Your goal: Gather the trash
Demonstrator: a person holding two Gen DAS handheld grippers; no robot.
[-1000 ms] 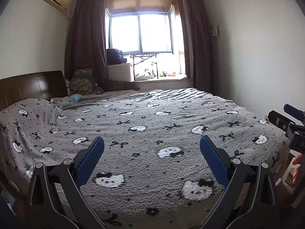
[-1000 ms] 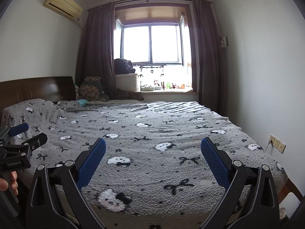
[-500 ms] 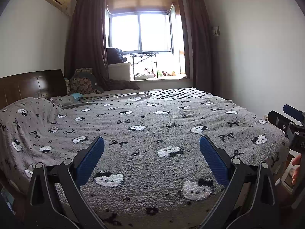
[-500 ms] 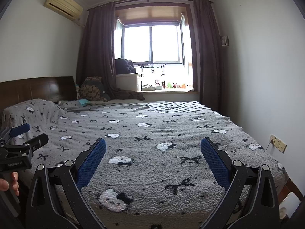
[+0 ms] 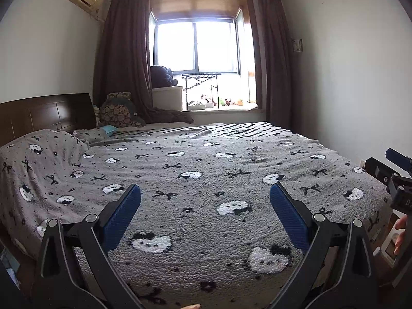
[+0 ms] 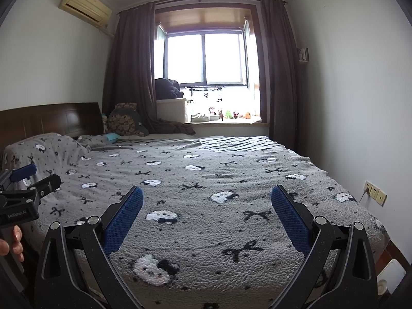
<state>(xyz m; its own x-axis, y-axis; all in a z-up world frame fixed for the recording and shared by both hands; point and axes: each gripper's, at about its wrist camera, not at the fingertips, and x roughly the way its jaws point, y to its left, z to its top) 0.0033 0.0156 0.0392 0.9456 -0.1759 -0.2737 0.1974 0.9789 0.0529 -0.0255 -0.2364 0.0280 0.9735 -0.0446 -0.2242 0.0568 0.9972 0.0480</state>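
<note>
- Over the last second almost nothing has changed: my left claw (image 5: 205, 203) and my right claw (image 6: 207, 203) still hang side by side at the foot of the wide bed with its fleecy grey blanket printed with white cat faces and black bows (image 5: 206, 170), and the view has only drifted a touch. I take that to mean I am still scanning, with no pickup begun.
- Both claws are spread wide, their blue textured pads far apart and nothing between them. From the left view the right claw shows at the bed's right edge; from the right view the left claw shows at the bed's left edge, a hand gripping its handle.
- The trash itself: I cannot pick out any clear piece on the blanket ahead. The nearest candidate is a small turquoise scrap or cloth (image 5: 109, 129) at the far head end of the bed, just beside the dark wooden headboard (image 5: 46, 114) and below the patterned cushion (image 5: 116, 110); whether it is rubbish I cannot tell from here.
- That scrap lies well apart from both claws, across nearly the whole bed and towards its left side, so my left claw looks the better placed to go for it.
- Small toys on the windowsill (image 6: 226, 118) beyond the bed do not look like trash.
</note>
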